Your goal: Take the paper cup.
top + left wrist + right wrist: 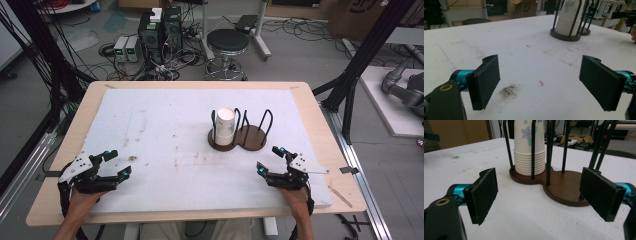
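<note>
Stack of white paper cups with a blue flower print (224, 126), nested upside down, standing upright in the left ring of a dark brown wooden two-ring holder with black wire uprights (244, 137), just right of centre on the white foam-covered table (150, 125). Right ring bare (likely kept free to receive cups). Right gripper (271, 159) near the holder's front edge, jaws spread wide, pointed toward the stack, holding nothing. Left gripper (118, 163) well apart at the table's near left, jaws likewise spread, idle. Wire uprights ringing the cups, so probably liftable only from above. Smudges of dirt (509, 91) on the foam; stool (227, 42) and cables beyond.
</note>
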